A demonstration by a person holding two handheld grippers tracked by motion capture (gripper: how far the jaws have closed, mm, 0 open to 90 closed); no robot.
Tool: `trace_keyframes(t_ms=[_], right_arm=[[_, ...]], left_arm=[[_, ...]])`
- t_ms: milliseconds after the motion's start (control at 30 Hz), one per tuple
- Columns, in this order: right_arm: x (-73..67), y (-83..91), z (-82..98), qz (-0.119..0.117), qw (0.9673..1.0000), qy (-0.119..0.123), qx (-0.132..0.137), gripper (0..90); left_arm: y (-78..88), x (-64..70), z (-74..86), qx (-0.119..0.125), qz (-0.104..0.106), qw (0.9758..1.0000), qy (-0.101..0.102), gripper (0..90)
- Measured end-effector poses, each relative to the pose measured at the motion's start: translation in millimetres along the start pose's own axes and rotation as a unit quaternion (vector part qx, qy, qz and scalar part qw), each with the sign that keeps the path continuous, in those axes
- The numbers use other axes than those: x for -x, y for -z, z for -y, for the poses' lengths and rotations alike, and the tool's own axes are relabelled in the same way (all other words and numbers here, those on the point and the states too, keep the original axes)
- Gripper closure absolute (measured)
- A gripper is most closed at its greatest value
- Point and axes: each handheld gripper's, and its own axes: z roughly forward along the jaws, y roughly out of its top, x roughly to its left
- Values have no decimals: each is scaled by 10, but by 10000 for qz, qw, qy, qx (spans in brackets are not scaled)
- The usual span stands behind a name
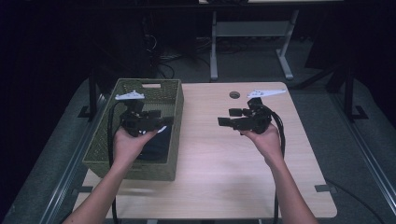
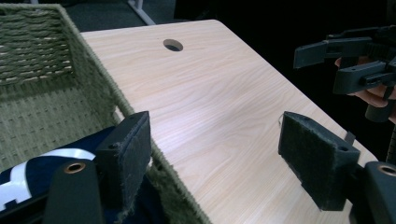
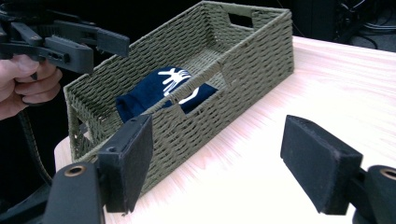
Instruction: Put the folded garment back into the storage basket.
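My left fingers (image 1: 161, 122) gape wide over the basket (image 1: 173, 100) at the tabletop's (image 1: 219, 158) left edge — right fingers (image 1: 226, 116) wide too, empty — navy cloth (image 3: 154, 91) lies inside.

**Count at the table**

One woven olive-green basket (image 1: 173, 100) at the table's left edge. One folded navy cloth with white print (image 3: 161, 91) lying inside it. One light wood table (image 1: 224, 158), with one round hole (image 1: 234, 94) in its top. Two handheld grippers: left gripper (image 1: 163, 122), right gripper (image 1: 223, 117).
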Motion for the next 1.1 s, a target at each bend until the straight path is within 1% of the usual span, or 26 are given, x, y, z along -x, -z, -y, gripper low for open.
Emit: trace_keyframes(t_ms=[33, 167, 200, 233, 267, 400, 467, 567, 733, 800, 833, 967, 1000, 1067, 1100], right_arm=[[14, 24, 11, 9, 10000, 3, 22, 250], [60, 112, 58, 61, 10000, -20, 55, 242], [60, 112, 58, 61, 10000, -20, 55, 242], [84, 155, 86, 83, 9999, -37, 52, 238], [84, 155, 86, 83, 9999, -37, 52, 238], [123, 231, 123, 96, 9999, -80, 75, 226], [137, 259, 141, 96, 9999, -103, 91, 222], [175, 317, 199, 140, 9998, -118, 90, 209], [208, 377, 245, 170, 9997, -159, 70, 196], [234, 428, 273, 217, 9996, -179, 13, 178], [241, 442, 280, 230, 9995, -193, 11, 174], [268, 498, 306, 250, 9995, -201, 13, 167], [274, 518, 318, 250, 9994, -228, -4, 163], [299, 558, 354, 279, 9993, -238, -24, 152], [299, 558, 354, 279, 9993, -238, -24, 152]], left_arm=[[-26, 38, -11, -10, -13, 10000, -26, 247], [-58, 99, -27, -11, -13, 10000, -81, 237], [-71, 118, -31, 2, 6, 10000, -65, 237], [-95, 160, -37, 0, 14, 10000, -95, 235], [-95, 160, -37, 0, 14, 10000, -95, 234], [-158, 237, -43, -30, 53, 9999, -145, 233], [-196, 273, -41, -84, 77, 9998, -164, 233], [-271, 338, -24, -119, 111, 9997, -200, 230], [-339, 400, -14, -127, 123, 9995, -255, 230], [-386, 441, -14, -157, 141, 9994, -280, 229], [-386, 441, -14, -157, 141, 9994, -280, 227], [-464, 506, -12, -208, 207, 9991, -293, 224], [-479, 518, -9, -188, 231, 9991, -286, 224], [-526, 571, -3, -225, 276, 9989, -315, 215], [-526, 571, -3, -225, 276, 9989, -315, 211]])
